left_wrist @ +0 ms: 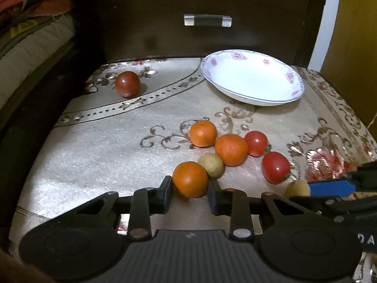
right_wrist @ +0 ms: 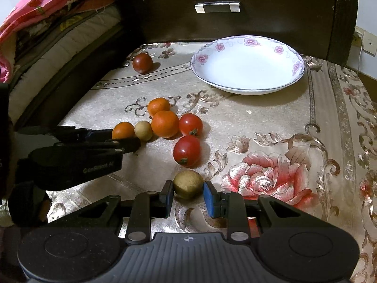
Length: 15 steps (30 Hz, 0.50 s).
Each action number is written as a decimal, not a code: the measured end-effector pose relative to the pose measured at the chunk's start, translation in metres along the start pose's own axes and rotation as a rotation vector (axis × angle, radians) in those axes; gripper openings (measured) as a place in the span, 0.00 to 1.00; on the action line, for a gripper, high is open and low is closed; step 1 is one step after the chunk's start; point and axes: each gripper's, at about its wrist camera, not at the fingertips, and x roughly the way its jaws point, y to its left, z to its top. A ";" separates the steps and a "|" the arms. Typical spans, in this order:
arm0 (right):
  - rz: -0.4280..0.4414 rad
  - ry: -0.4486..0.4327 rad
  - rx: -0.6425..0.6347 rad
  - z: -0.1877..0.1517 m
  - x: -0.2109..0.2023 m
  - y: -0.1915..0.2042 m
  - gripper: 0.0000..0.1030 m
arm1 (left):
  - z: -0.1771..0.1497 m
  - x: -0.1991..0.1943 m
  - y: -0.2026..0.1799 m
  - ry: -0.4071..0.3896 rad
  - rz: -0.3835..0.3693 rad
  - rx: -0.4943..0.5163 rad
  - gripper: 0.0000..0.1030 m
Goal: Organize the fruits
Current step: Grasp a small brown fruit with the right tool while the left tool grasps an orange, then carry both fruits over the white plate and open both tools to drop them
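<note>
My left gripper point(left_wrist: 189, 192) is shut on an orange point(left_wrist: 190, 178) that rests on the cloth; it shows in the right wrist view point(right_wrist: 123, 130) too. My right gripper point(right_wrist: 188, 194) has its jaws around a tan round fruit point(right_wrist: 188, 184), which also shows in the left wrist view point(left_wrist: 297, 188); the pads touch or nearly touch its sides. Two more oranges point(left_wrist: 202, 133) point(left_wrist: 231, 149), another tan fruit point(left_wrist: 211, 165) and two red tomatoes point(left_wrist: 256, 143) point(left_wrist: 275, 167) lie clustered. A dark red tomato point(left_wrist: 127, 84) sits alone at far left. A white floral plate point(left_wrist: 253, 77) stands empty at the back right.
A beige floral cloth point(right_wrist: 271, 127) covers the table. A dark wooden drawer front with a metal handle point(left_wrist: 207, 20) rises right behind the table. Folded bedding point(right_wrist: 47, 30) is stacked to the left. A yellow panel point(left_wrist: 353, 47) stands at the right.
</note>
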 end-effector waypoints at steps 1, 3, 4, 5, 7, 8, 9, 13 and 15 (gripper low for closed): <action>0.000 -0.001 0.001 0.000 -0.001 0.001 0.24 | -0.001 -0.002 -0.001 0.002 -0.005 0.001 0.36; 0.003 -0.006 0.006 0.002 -0.002 0.000 0.24 | -0.003 -0.007 -0.003 0.001 -0.010 0.004 0.36; 0.002 -0.009 0.010 0.002 -0.003 0.000 0.24 | -0.004 -0.011 -0.004 -0.002 -0.014 0.005 0.36; -0.001 -0.011 0.014 0.002 -0.004 -0.002 0.24 | -0.004 -0.014 -0.004 -0.005 -0.022 0.002 0.36; -0.011 -0.014 0.025 0.001 -0.006 -0.005 0.24 | -0.005 -0.022 -0.008 -0.012 -0.037 0.002 0.36; -0.015 -0.017 0.031 0.001 -0.008 -0.006 0.24 | -0.005 -0.025 -0.010 -0.015 -0.041 0.008 0.36; -0.018 -0.020 0.035 0.001 -0.010 -0.008 0.24 | -0.005 -0.028 -0.013 -0.017 -0.043 0.016 0.36; -0.032 -0.045 0.045 0.006 -0.021 -0.011 0.24 | 0.000 -0.036 -0.020 -0.014 -0.063 0.014 0.36; -0.046 -0.057 0.046 0.012 -0.027 -0.012 0.24 | 0.005 -0.038 -0.022 -0.022 -0.084 0.017 0.36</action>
